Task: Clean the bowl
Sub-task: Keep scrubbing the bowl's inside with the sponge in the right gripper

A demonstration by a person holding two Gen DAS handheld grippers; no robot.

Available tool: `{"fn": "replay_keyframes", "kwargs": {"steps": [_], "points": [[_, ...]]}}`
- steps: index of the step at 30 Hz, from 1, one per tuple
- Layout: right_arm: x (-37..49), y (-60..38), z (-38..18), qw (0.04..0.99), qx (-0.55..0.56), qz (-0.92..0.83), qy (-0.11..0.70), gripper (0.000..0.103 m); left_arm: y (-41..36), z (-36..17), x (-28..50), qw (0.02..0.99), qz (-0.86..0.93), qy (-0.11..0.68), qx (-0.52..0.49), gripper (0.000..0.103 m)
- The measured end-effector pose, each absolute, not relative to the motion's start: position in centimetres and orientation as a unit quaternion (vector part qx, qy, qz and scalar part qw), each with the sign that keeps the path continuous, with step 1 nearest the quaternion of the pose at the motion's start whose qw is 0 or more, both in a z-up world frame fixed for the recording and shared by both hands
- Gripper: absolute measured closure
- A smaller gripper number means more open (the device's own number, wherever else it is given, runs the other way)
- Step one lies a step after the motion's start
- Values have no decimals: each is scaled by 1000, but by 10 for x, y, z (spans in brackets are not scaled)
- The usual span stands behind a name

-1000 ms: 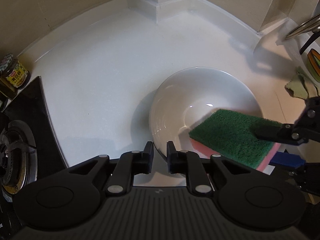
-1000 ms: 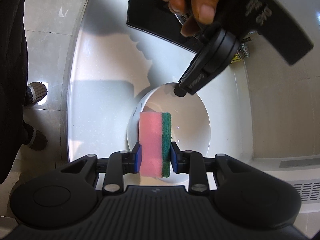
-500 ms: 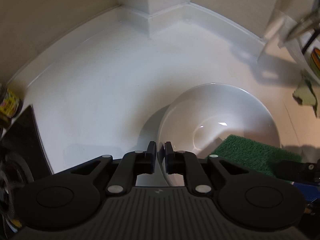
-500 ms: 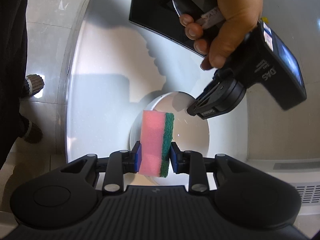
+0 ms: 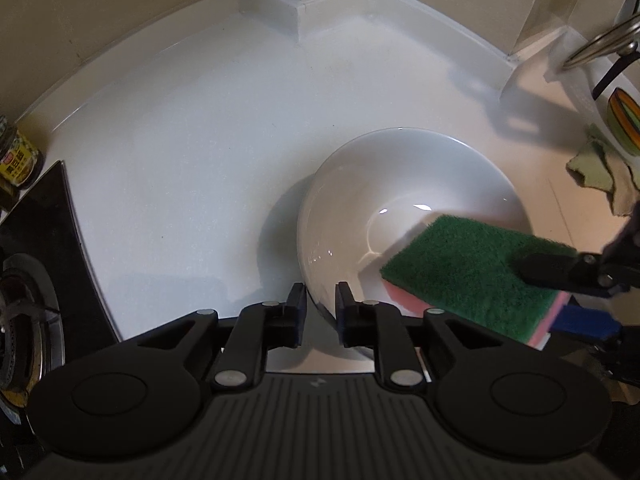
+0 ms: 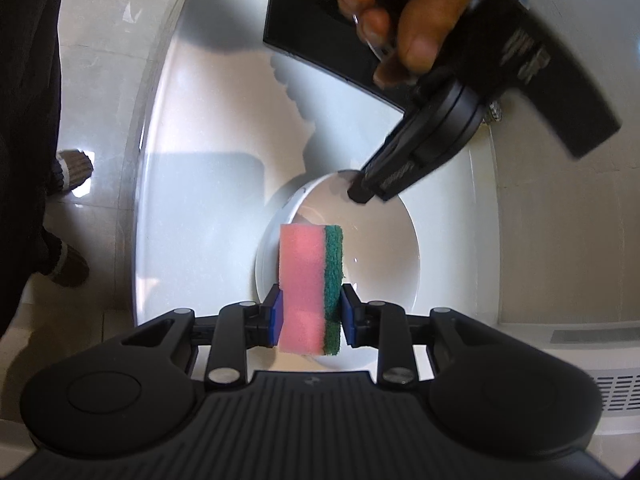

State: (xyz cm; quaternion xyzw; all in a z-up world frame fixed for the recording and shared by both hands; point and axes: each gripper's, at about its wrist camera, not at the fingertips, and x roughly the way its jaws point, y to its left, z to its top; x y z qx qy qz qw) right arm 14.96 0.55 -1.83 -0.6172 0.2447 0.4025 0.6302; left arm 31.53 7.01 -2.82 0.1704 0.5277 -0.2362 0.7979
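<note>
A white bowl stands on the white counter; it also shows in the right wrist view. My left gripper is shut on the bowl's near rim, one finger inside and one outside. My right gripper is shut on a pink and green sponge. In the left wrist view the sponge lies green side up inside the bowl, reaching in from the right. The left gripper shows in the right wrist view at the bowl's far rim, held by a hand.
A black gas hob lies at the left, with a jar behind it. A green cloth and a pot with a metal handle stand at the right. Walls close the counter at the back.
The left gripper swung right and back while staying on the rim. The sponge drew back toward the right rim, then pushed again into the bowl.
</note>
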Motion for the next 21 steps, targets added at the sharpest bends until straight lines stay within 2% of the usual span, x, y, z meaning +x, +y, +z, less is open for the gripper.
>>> {"fn": "replay_keyframes", "kwargs": {"steps": [4, 14, 16, 18, 21], "points": [[148, 9, -15, 638, -601, 417, 241, 78, 60, -30, 327, 800, -242, 514, 193, 92], [148, -8, -28, 581, -677, 398, 215, 78, 57, -27, 333, 797, -243, 517, 198, 91], [150, -10, -29, 584, -675, 395, 218, 78, 59, -27, 332, 798, -237, 520, 193, 89], [150, -11, -30, 585, -675, 393, 217, 78, 61, -26, 331, 798, -232, 523, 188, 82], [151, -12, -29, 588, -674, 390, 219, 78, 69, -21, 320, 797, -226, 531, 177, 82]]}}
